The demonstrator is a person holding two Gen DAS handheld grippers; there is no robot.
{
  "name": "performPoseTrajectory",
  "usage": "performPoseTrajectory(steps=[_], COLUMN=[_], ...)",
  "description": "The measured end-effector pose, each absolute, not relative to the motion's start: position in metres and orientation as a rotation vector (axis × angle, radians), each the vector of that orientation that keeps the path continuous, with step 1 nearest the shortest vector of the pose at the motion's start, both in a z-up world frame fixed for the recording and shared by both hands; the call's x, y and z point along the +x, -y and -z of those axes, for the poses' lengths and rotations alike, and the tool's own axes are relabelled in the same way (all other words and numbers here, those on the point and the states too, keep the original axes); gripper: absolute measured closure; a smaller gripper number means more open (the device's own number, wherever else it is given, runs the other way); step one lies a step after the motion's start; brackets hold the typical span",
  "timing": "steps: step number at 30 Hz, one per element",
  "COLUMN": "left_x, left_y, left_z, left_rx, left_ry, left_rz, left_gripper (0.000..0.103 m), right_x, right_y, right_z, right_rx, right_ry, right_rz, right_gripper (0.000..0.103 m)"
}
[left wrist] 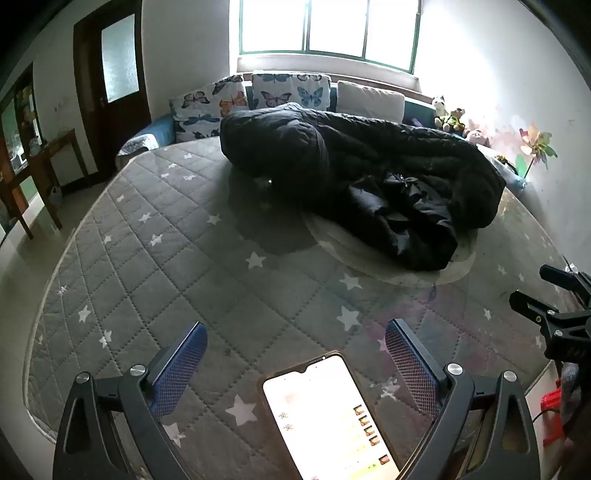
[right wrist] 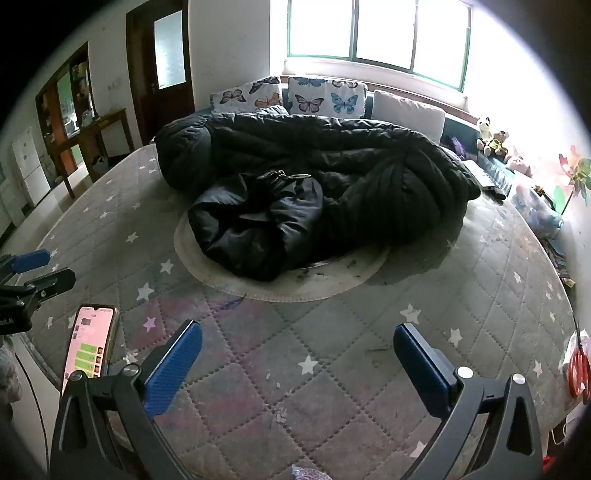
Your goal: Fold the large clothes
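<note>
We see a big black padded coat (left wrist: 354,173) lying crumpled in a heap toward the far half of the bed, resting partly on a pale round mat (left wrist: 391,269) and well apart from both grippers. Our left gripper (left wrist: 295,354) stands with its blue-padded fingers (left wrist: 177,365) spread wide, nothing between them but a lit phone (left wrist: 325,417) that lies face up on the grey quilted star cover (left wrist: 155,266) just below. Our right gripper (right wrist: 297,354) is likewise spread wide and holds nothing, hovering over bare cover at the near edge of the bed. From the right wrist view the same phone (right wrist: 90,343) lies off to the left, beside the left gripper's tips. Behind the coat, butterfly pillows (right wrist: 321,98) and a plain pillow (right wrist: 406,112) lean under a bright window (right wrist: 376,33), with soft toys (right wrist: 493,142) along the right wall.
</note>
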State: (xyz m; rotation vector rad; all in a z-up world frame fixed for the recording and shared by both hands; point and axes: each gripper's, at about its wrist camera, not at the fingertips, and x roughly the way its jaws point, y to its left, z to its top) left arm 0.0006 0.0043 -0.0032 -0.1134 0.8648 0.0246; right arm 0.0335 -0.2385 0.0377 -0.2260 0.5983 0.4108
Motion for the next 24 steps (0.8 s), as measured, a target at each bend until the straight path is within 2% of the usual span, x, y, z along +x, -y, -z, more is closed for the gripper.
performPoseTrajectory(steps=[24], left_x=[0.027], left_y=[-0.013], left_z=[0.011], left_rx=[-0.088], left_ry=[-0.916], left_rz=[-0.055], left_gripper=[0.012], right_x=[0.052], right_y=[0.242], right_z=[-0.037], right_rx=[-0.225], right_ry=[-0.607], right_rz=[-0.388], right_gripper=[0.000])
